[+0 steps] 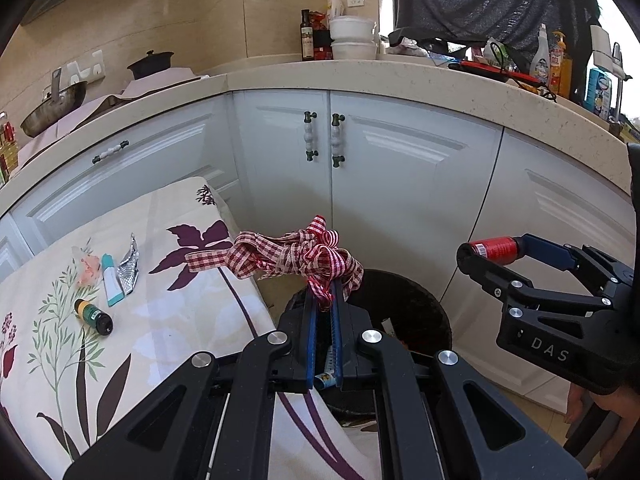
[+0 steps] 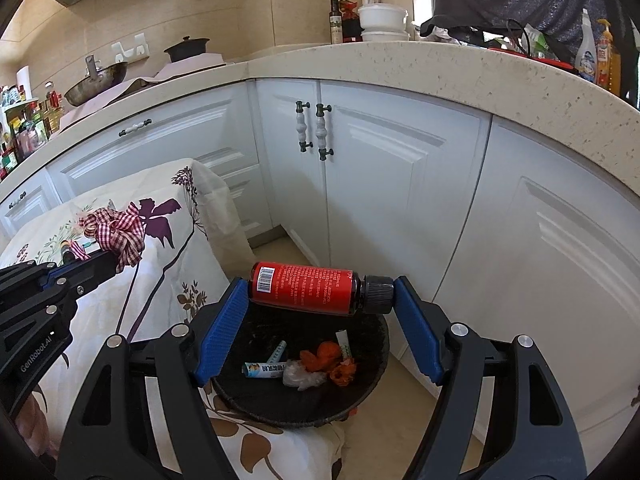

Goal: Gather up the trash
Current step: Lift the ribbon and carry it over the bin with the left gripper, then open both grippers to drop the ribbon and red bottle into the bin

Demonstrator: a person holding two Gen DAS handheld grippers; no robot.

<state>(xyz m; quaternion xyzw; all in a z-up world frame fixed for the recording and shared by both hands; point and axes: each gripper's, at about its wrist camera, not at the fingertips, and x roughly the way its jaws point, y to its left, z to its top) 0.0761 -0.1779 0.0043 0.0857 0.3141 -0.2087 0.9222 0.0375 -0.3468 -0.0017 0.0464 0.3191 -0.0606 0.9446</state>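
On the floral tablecloth (image 1: 192, 292), at nine o'clock in the left wrist view, lie a small green-labelled bottle (image 1: 94, 315), a teal tube (image 1: 111, 280) and a foil scrap (image 1: 129, 266). At centre, the left gripper (image 1: 325, 296) is clamped on a tangle of red gingham ribbon (image 1: 292, 254). At three o'clock the right gripper (image 2: 320, 292) pinches a red bottle (image 2: 306, 287) end to end over the dark bin (image 2: 360, 396).

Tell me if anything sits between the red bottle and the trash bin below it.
Nothing visible does. The right gripper holds the red bottle sideways over the open bin, with only trash on its bottom.
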